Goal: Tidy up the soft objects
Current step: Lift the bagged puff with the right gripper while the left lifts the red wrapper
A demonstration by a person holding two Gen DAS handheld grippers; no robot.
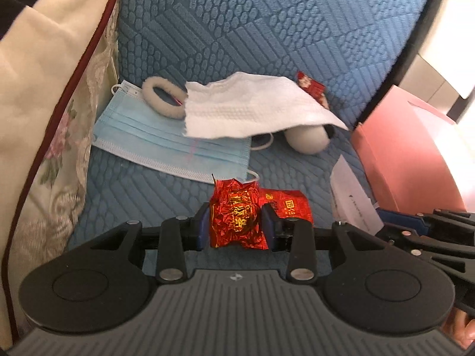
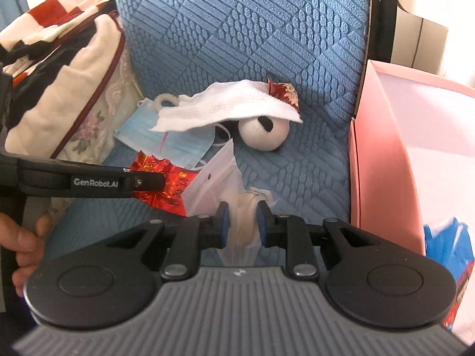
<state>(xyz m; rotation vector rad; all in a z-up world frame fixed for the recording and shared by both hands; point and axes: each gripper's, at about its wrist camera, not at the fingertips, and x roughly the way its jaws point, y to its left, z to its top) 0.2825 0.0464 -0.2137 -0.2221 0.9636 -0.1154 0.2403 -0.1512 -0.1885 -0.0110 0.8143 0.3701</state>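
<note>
Frankly, I had the left gripper (image 1: 236,225) clamped on a red foil packet (image 1: 234,213), the right gripper (image 2: 242,222) pinching a white plastic bag (image 2: 237,207); slick, either could slip.

My blue pads (image 1: 202,225) flank a red-and-gold foil packet (image 1: 237,213); beyond lie a pale blue face mask (image 1: 166,142), a white tissue (image 1: 249,103) and a pink box (image 2: 383,148).
</note>
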